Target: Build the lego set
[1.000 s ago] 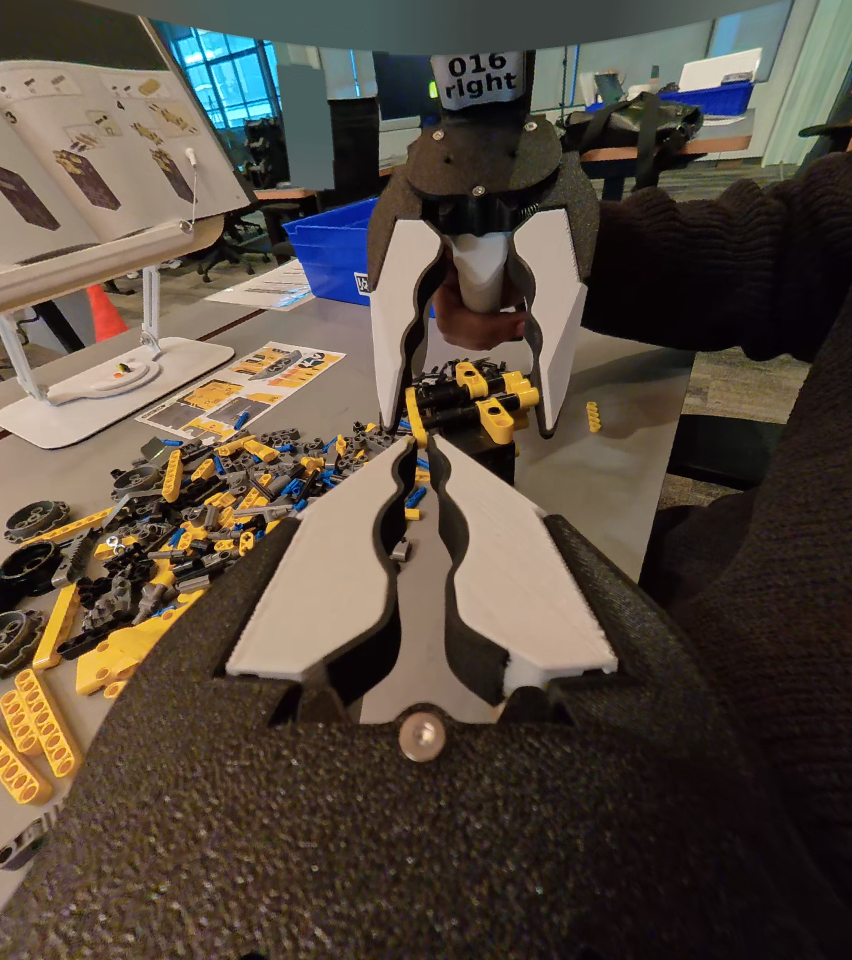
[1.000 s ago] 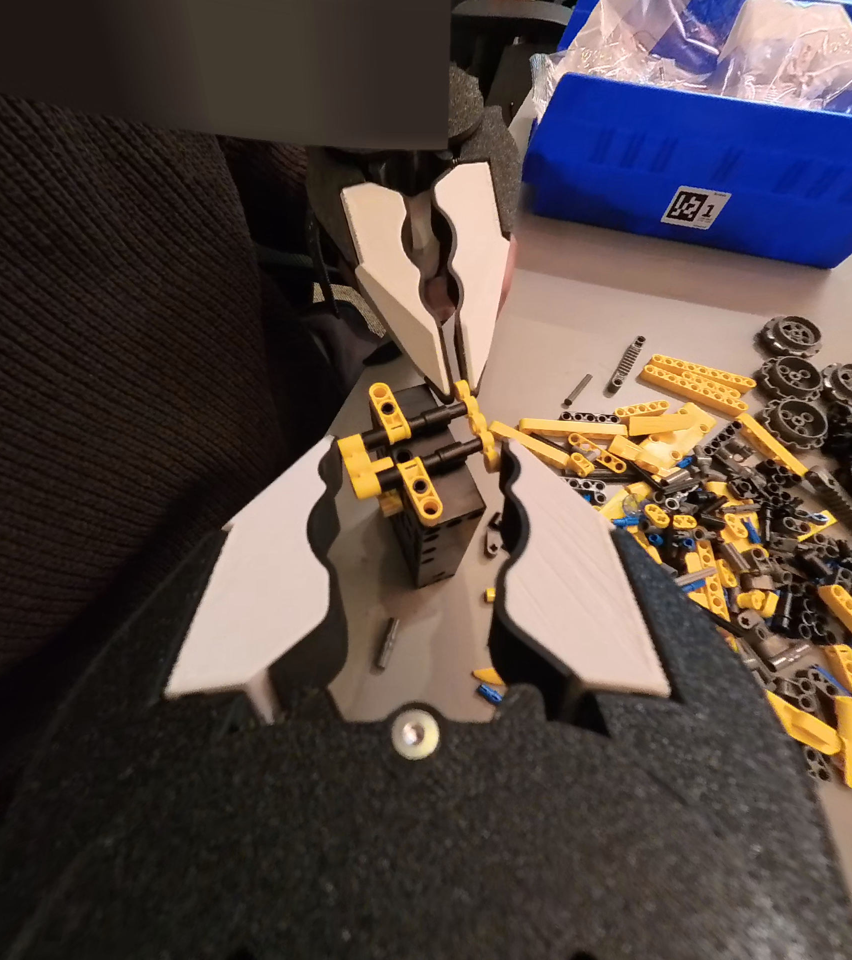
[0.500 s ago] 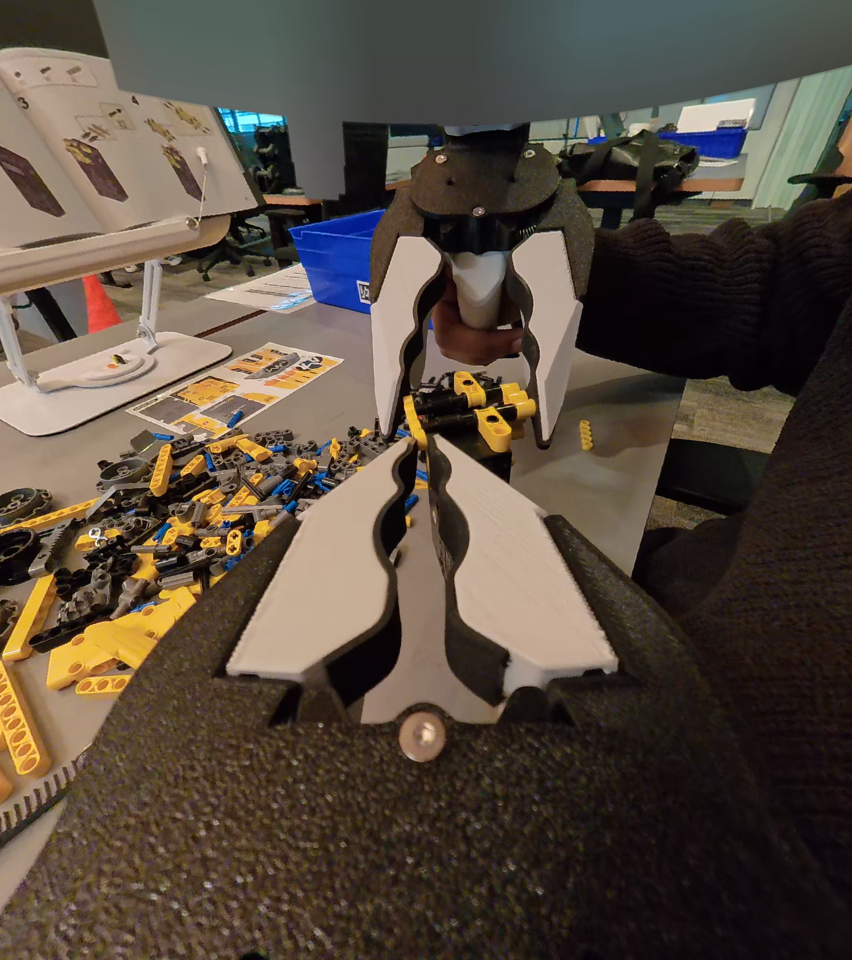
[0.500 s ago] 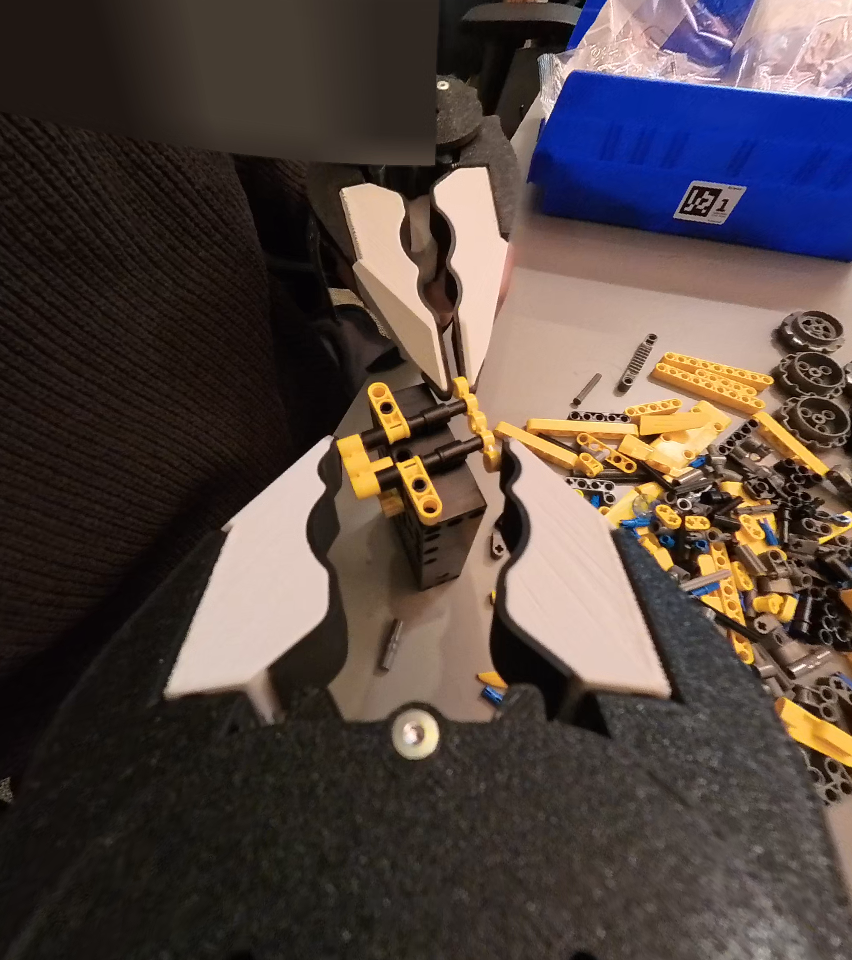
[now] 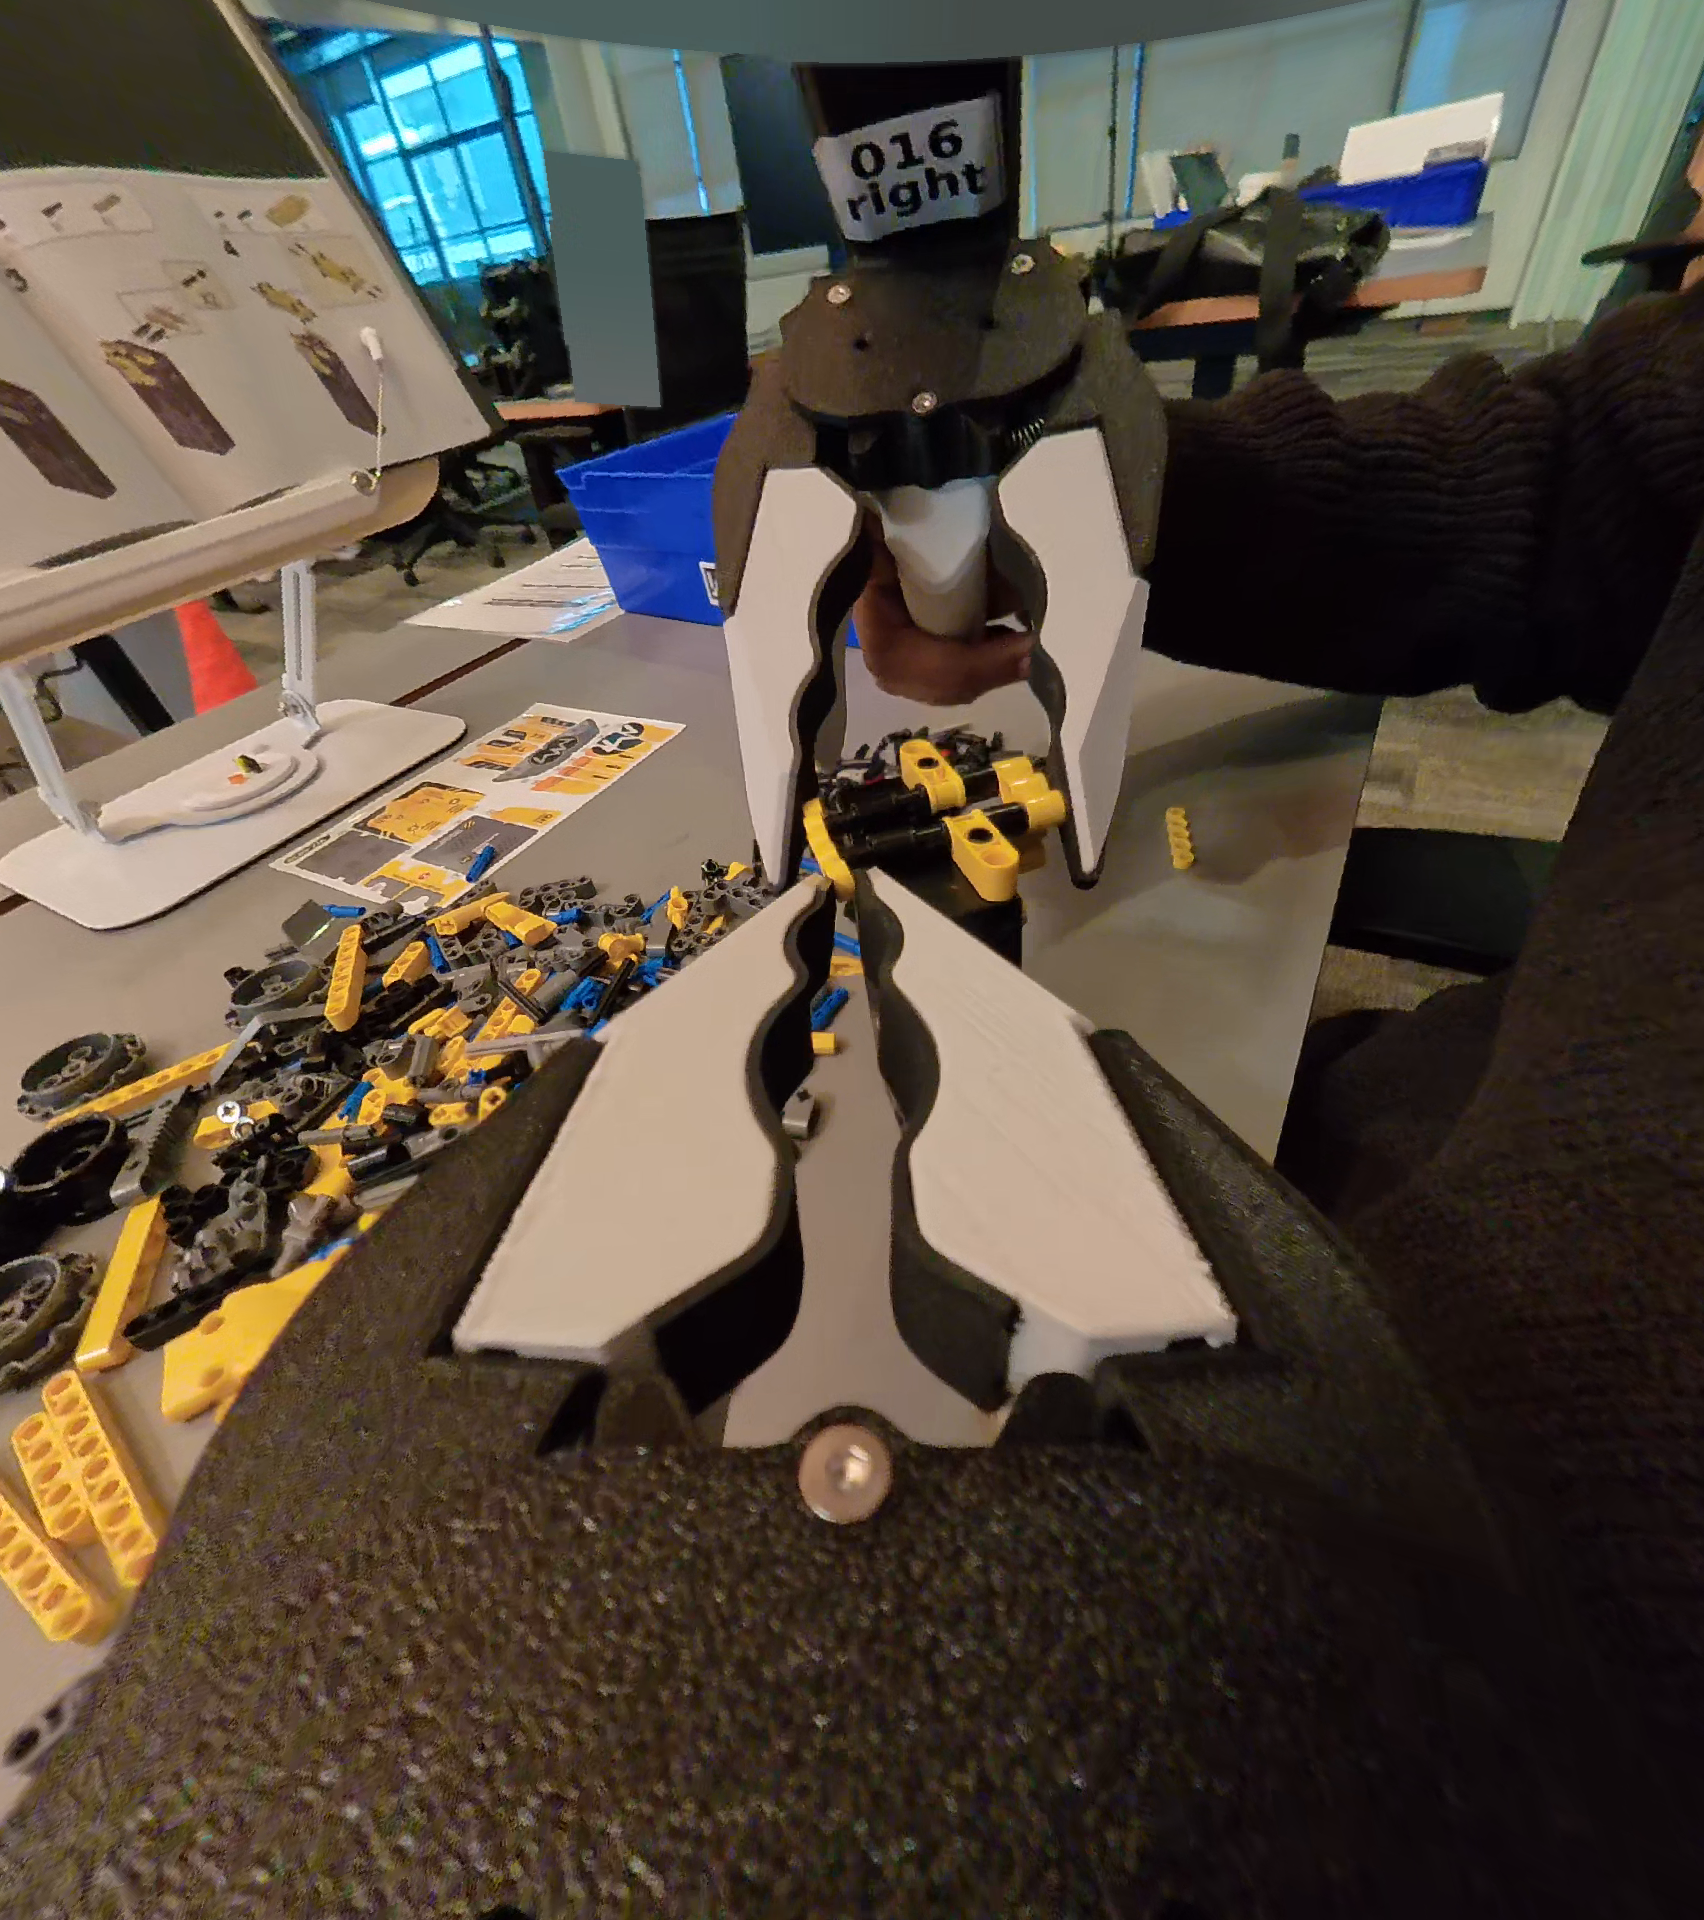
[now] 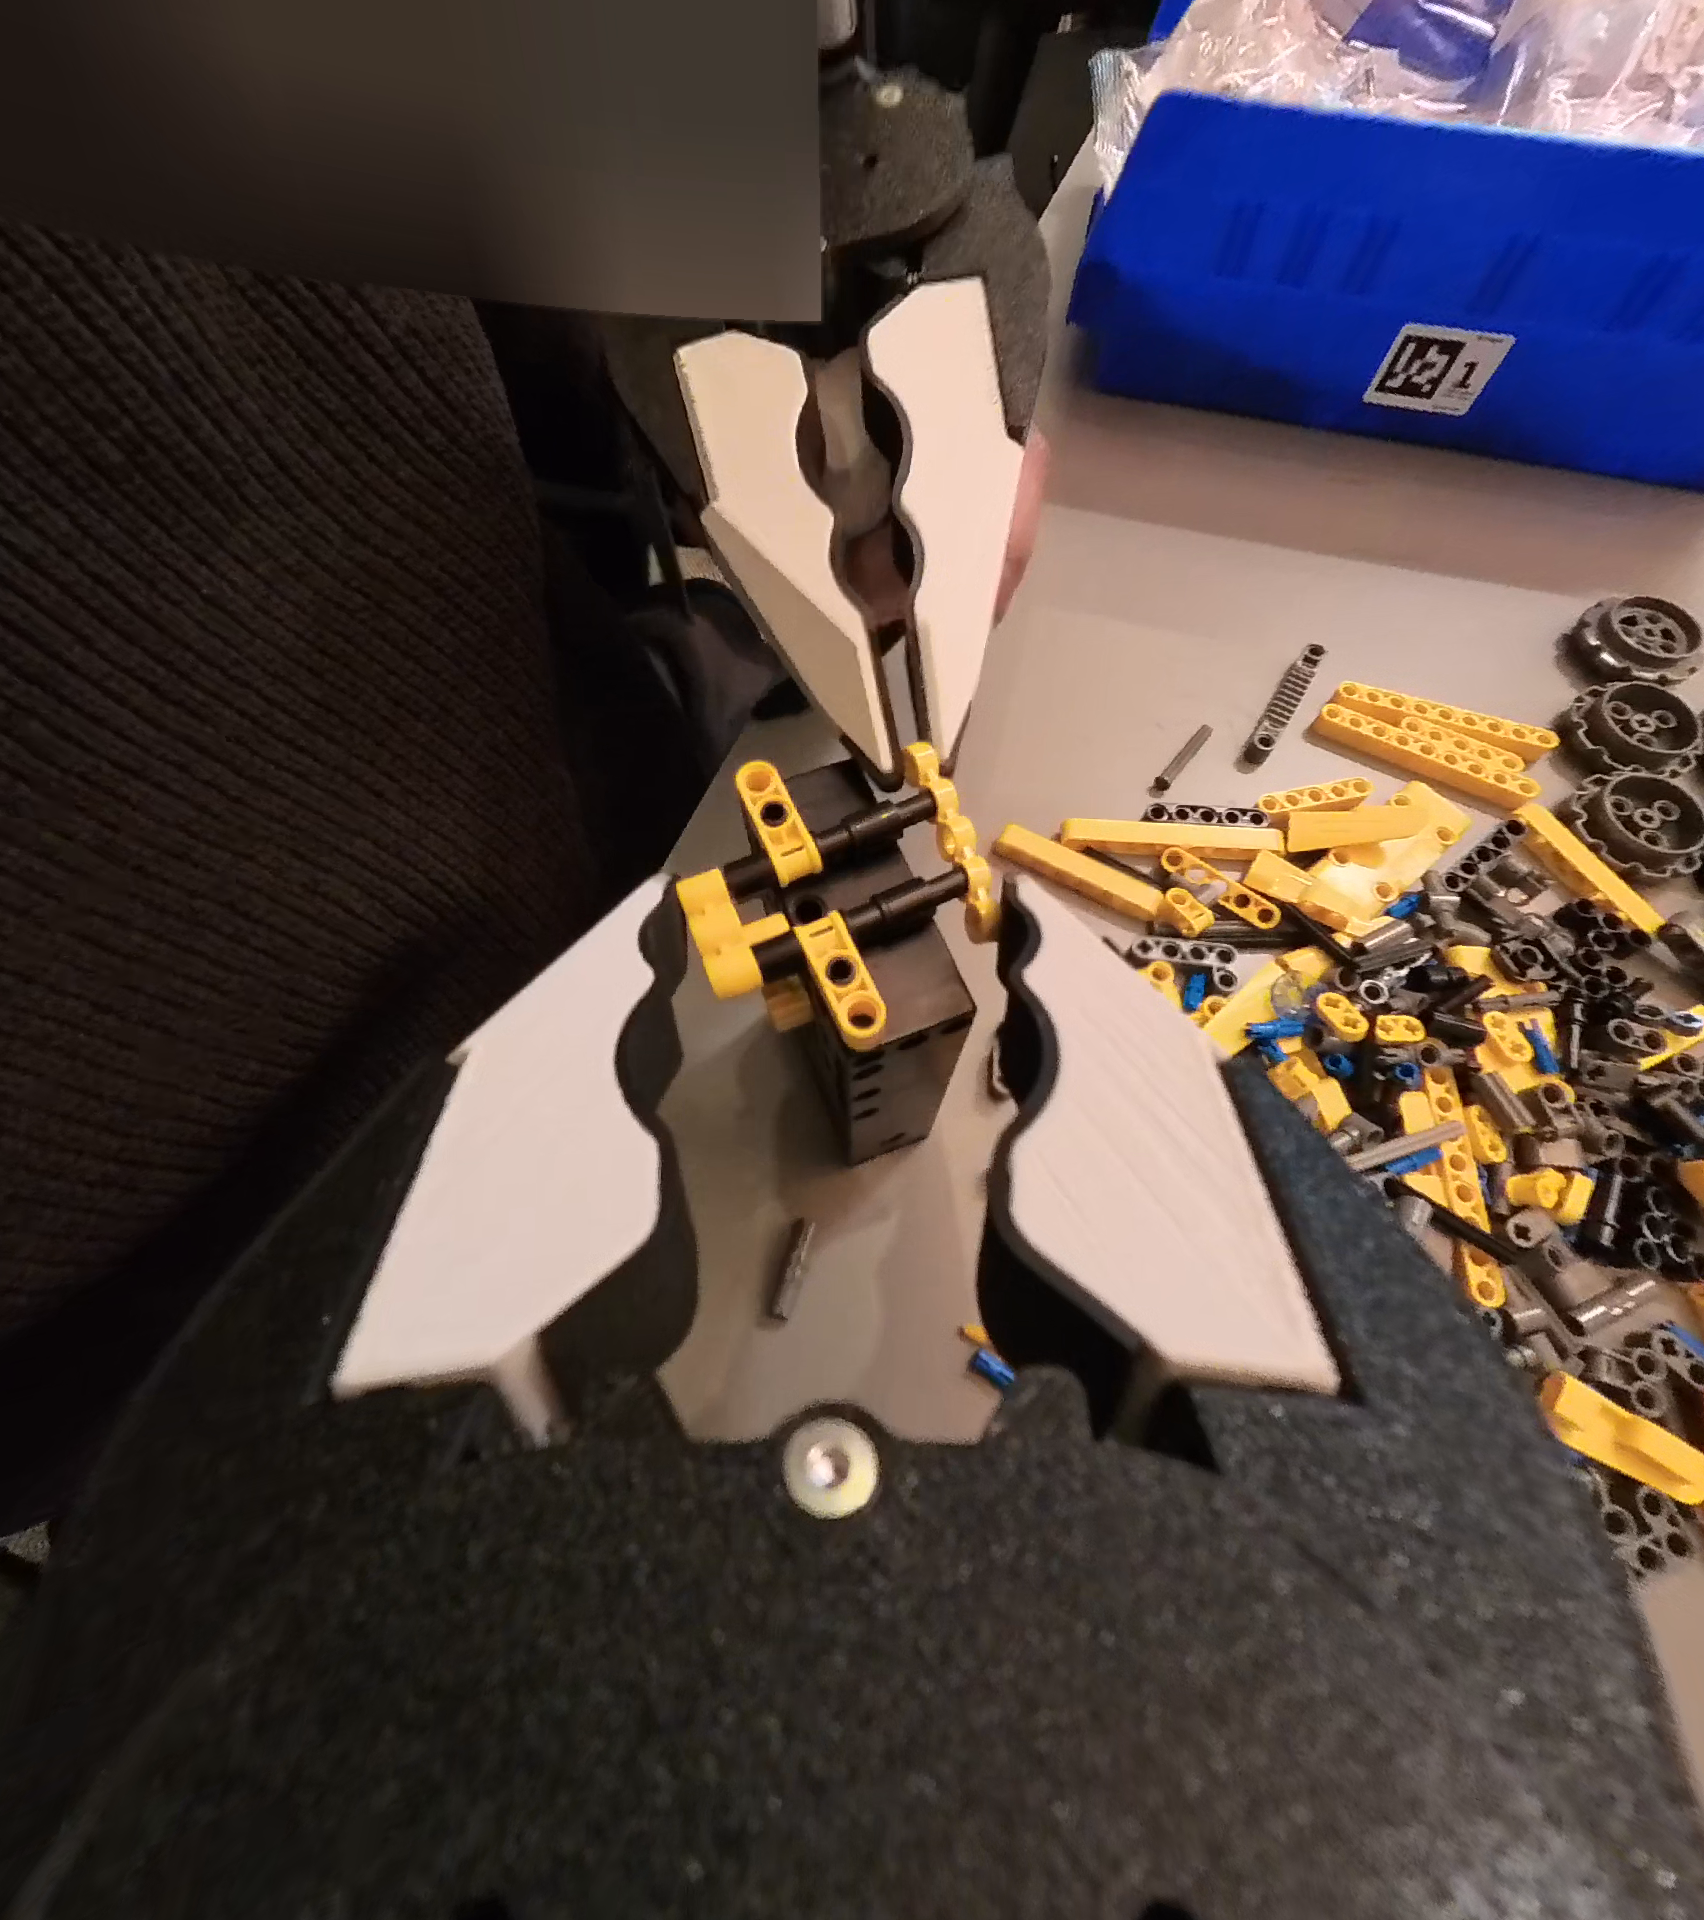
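Left wrist view: left gripper (image 5: 843, 891) nearly closed, pinched on yellow beam (image 6: 952, 831) at the block (image 6: 889, 1049) top; right gripper (image 6: 832, 904) spread wide around block, nothing gripped; loose parts (image 6: 1430, 977) lie beside block.

Gripper fingers (image 5: 1035, 1164): white faces, black edges, black speckled bodies. Assembly (image 6: 889, 997): black block, yellow beams, black pins. Loose parts pile (image 6: 1450, 1039): yellow, black, grey, blue. Bin (image 6: 1450, 291) far right: blue. Table (image 6: 1191, 582): grey. Sleeve (image 5: 1450, 540): black ribbed knit.

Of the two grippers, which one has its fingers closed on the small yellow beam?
The left gripper: its fingers pinch the yellow beam on the black block. The right gripper stands open around it.
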Demonstrator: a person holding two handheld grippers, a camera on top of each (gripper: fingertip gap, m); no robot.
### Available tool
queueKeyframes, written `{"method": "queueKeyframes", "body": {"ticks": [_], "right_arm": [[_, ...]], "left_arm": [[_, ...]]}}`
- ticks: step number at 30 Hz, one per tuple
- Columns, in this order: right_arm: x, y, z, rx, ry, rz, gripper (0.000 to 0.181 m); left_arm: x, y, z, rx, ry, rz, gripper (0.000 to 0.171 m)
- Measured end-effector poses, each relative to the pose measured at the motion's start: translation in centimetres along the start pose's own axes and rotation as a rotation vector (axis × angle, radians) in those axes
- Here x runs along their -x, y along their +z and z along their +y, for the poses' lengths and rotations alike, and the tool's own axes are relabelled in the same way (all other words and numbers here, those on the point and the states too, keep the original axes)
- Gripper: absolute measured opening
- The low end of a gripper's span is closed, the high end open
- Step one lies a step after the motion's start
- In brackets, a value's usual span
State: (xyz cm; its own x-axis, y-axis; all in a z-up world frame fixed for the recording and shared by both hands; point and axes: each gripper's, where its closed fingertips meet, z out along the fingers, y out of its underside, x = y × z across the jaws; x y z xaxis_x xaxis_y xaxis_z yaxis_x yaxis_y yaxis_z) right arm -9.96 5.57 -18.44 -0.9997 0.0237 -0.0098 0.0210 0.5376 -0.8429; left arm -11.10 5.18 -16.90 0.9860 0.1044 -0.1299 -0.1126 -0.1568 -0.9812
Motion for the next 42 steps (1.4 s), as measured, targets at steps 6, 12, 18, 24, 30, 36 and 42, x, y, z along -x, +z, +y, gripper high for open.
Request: {"method": "queueKeyframes", "body": {"ticks": [6, 12, 18, 24, 30, 36, 42], "right_arm": [[0.05, -0.04, 0.04, 0.035, -0.023, -0.011, 0.058], [-0.08, -0.11, -0.01, 0.033, -0.036, -0.011, 0.056], [-0.13, -0.04, -0.01, 0.024, -0.014, -0.017, 0.058], [0.02, -0.04, 0.05, 0.037, -0.023, -0.031, 0.058], [-0.21, -0.08, 0.0, 0.019, 0.026, -0.052, 0.058], [-0.45, -0.16, -0.11, 0.018, 0.042, -0.052, 0.054], [-0.29, -0.11, -0.16, 0.002, 0.036, 0.003, 0.055]], "left_arm": [[0.01, -0.08, 0.15, 0.035, 0.046, 0.047, 0.003], [0.24, -0.06, 0.27, 0.049, 0.062, 0.048, 0.002], [0.3, -0.04, 0.15, 0.016, -0.005, -0.013, 0.002], [0.11, -0.08, 0.11, 0.013, -0.013, -0.013, 0.002], [0.15, 0.03, 0.07, -0.03, -0.225, 0.062, 0.002], [0.1, 0.17, 0.18, 0.008, -0.127, 0.02, 0.003], [-0.08, 0.09, 0.15, -0.004, -0.096, 0.011, 0.003]]}}
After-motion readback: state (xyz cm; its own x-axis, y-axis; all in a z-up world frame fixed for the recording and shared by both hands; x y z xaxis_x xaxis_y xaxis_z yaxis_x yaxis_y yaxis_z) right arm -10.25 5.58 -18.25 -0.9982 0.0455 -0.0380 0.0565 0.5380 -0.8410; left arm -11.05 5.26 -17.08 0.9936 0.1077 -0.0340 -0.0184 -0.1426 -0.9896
